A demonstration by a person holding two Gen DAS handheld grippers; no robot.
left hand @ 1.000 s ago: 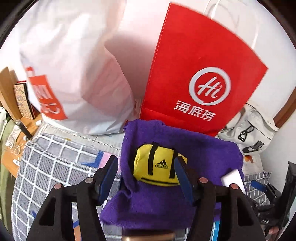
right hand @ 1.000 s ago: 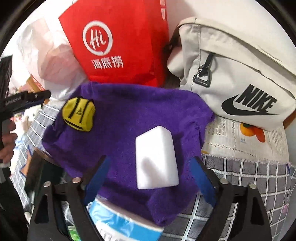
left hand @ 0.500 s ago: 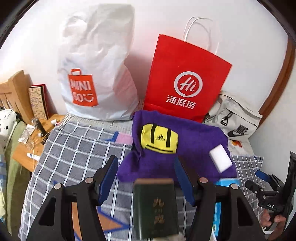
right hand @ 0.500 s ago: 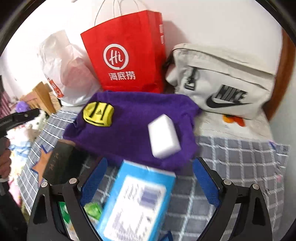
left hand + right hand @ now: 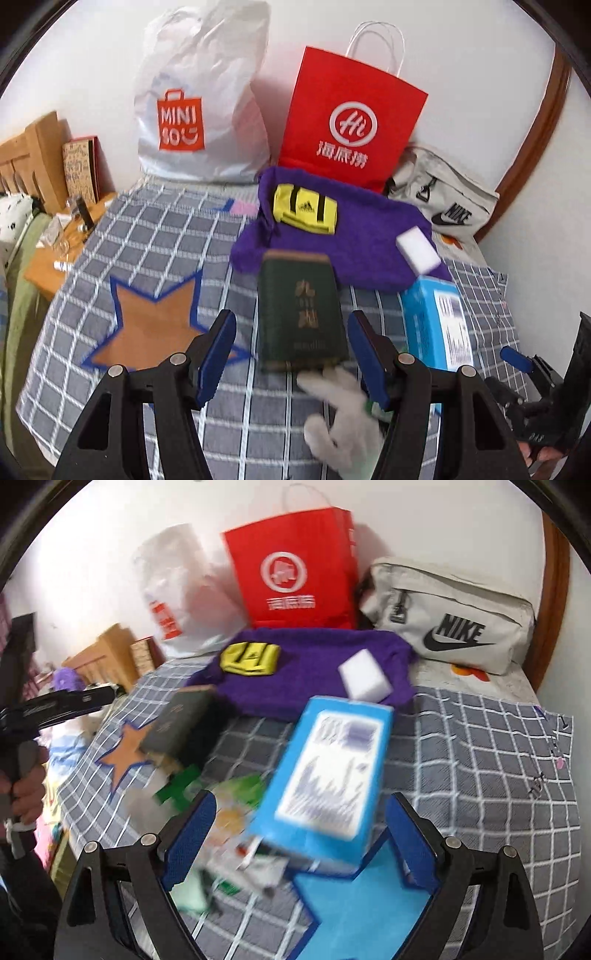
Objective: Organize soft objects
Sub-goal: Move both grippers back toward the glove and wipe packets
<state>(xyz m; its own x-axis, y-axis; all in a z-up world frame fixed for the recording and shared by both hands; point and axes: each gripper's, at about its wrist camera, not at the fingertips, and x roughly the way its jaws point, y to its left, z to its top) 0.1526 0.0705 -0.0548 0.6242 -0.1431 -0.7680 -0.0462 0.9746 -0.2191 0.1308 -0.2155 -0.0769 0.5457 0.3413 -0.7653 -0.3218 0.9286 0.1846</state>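
Observation:
A purple towel (image 5: 369, 236) (image 5: 314, 664) lies on the checked bedcover (image 5: 147, 240) in front of the bags. On it rest a yellow Adidas pouch (image 5: 304, 208) (image 5: 251, 657) and a white sponge block (image 5: 417, 249) (image 5: 364, 681). My left gripper (image 5: 291, 332) stands open, well back from the towel, above a dark green book (image 5: 301, 314) and a white glove (image 5: 340, 424). The pads touch neither. My right gripper (image 5: 302, 805) hovers over a blue box (image 5: 328, 771). Its jaws are closing a little, wide apart and clear of the box.
A white Miniso bag (image 5: 199, 110), a red paper bag (image 5: 351, 122) and a beige Nike bag (image 5: 443, 206) line the wall. A wooden bedside stand (image 5: 55, 251) is at the left. Green packets (image 5: 184, 786) lie near the book. A hand (image 5: 26, 786) holds the left tool.
Both grippers have drawn back from the towel, which now sits farther off. The green book, the blue box, the glove and more of the bedcover have come into view.

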